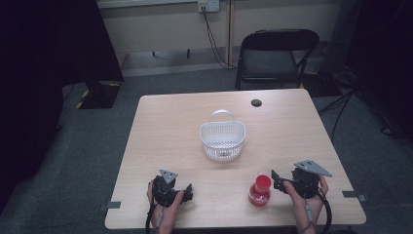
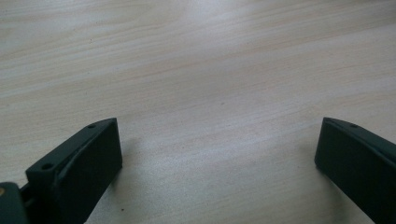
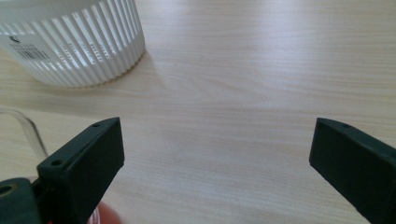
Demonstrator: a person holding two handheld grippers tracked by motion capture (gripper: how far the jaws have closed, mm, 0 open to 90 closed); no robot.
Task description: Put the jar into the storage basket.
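Both tongs are held spread apart with nothing between them: the left tongs [image 1: 187, 191] near the front left corner of the surface [image 1: 165, 126], the right tongs [image 1: 275, 179] near the front right corner. A red bottle [image 1: 260, 191] stands just beside the right tongs, by the front edge. A white slotted basket [image 1: 222, 136] sits mid-surface.

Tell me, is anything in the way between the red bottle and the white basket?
Nothing visible. The small red plastic bottle stands near the table's front edge, beside the right gripper. Only bare light wooden table lies between it and the white slotted plastic basket.
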